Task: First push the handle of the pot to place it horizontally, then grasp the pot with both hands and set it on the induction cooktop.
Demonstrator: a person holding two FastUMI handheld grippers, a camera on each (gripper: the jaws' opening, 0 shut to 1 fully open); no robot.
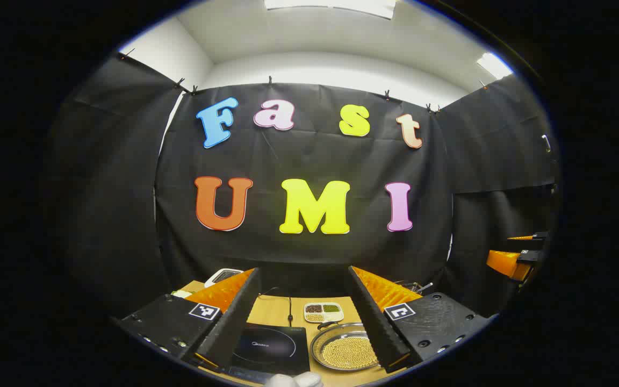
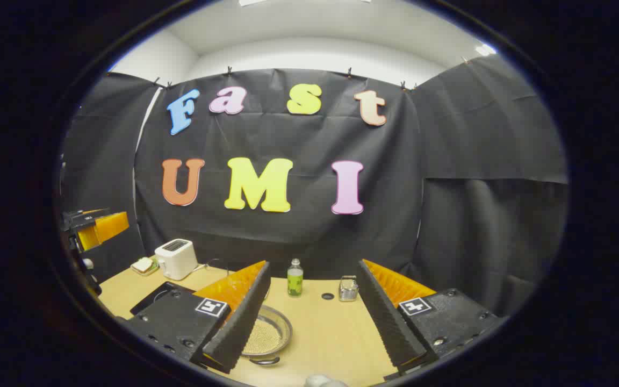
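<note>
Left tongs (image 1: 303, 317): spread wide, nothing between the fingers, held above the counter (image 1: 277, 312) and over the near edge of the pot.
Right tongs (image 2: 315, 317): also spread wide and empty, above the counter with the pot just to their left.
Other tongs: the right pair shows at the far right edge of the left gripper view, the left pair at the far left edge of the right gripper view; both well away from the pot.
Pot (image 1: 344, 349): a shallow round metal pan with small yellowish beads in it, sitting flat on the counter.
Pot handle (image 2: 264, 361): a short dark stub at the pot's near rim, pointing toward the camera; its long axis cannot be told more exactly.
Cooktop (image 1: 272, 346): black flat slab just left of the pot, nothing on it.
Dish (image 1: 323, 312): small divided dish of dark and green bits just behind the pot.
Bottle (image 2: 295, 278): upright, behind the pot by the wall.
Toaster (image 2: 175, 258): white, far left of the pot.
</note>
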